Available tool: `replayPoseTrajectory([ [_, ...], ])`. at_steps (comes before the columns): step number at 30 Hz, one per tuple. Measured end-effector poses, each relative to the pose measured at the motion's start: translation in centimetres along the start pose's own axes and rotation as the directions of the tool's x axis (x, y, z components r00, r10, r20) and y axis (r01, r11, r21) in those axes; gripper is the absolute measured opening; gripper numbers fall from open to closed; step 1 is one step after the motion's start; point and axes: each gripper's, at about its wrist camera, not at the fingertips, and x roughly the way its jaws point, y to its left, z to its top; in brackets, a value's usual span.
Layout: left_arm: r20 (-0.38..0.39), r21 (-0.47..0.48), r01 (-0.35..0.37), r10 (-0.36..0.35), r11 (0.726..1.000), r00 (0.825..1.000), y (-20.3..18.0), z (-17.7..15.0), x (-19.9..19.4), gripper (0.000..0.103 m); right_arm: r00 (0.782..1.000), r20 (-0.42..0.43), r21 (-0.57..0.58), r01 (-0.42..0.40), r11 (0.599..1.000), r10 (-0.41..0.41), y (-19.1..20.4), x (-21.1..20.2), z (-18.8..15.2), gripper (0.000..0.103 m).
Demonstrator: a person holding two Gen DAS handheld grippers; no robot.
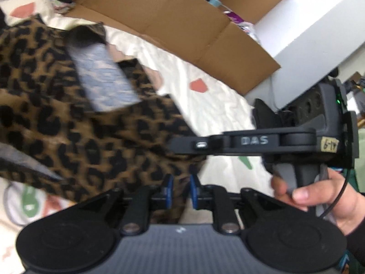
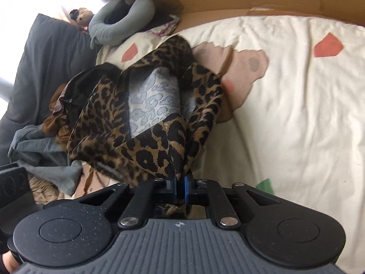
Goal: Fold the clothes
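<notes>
A leopard-print garment (image 1: 68, 125) with a pale blue-grey inside lies bunched on the cream bedsheet (image 1: 216, 105). In the left wrist view my left gripper (image 1: 181, 189) stands slightly open at the cloth's near edge. Leopard fabric shows in the narrow gap and the blue pads (image 1: 168, 189) do not press on it. My right gripper (image 1: 175, 145) comes in from the right, held by a hand (image 1: 308, 194), with its tip at the garment's edge. In the right wrist view the right gripper (image 2: 181, 188) is shut on a gathered fold of the leopard garment (image 2: 159, 143), which rises from the pads.
A flattened cardboard box (image 1: 171, 22) lies along the far side of the bed. A pile of other clothes (image 2: 45, 146), a dark cushion (image 2: 45, 68) and a grey neck pillow (image 2: 118, 27) sit to the left. The patterned sheet (image 2: 296, 114) stretches to the right.
</notes>
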Motion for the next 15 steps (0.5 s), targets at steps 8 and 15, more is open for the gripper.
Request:
replayPoseTrajectory([
  [8,0.114,-0.047,-0.132,0.136,0.99,0.984,2.6,1.7,-4.4,0.052,0.997,0.046,0.026,0.056,0.998,-0.057,-2.3,-2.1,-0.8,0.002],
  [15,0.166,-0.112,-0.265,0.281,0.958,0.945,6.3,3.0,-7.2,0.062,0.995,0.032,0.056,0.089,0.994,-0.091,-4.6,-3.7,-2.9,0.001],
])
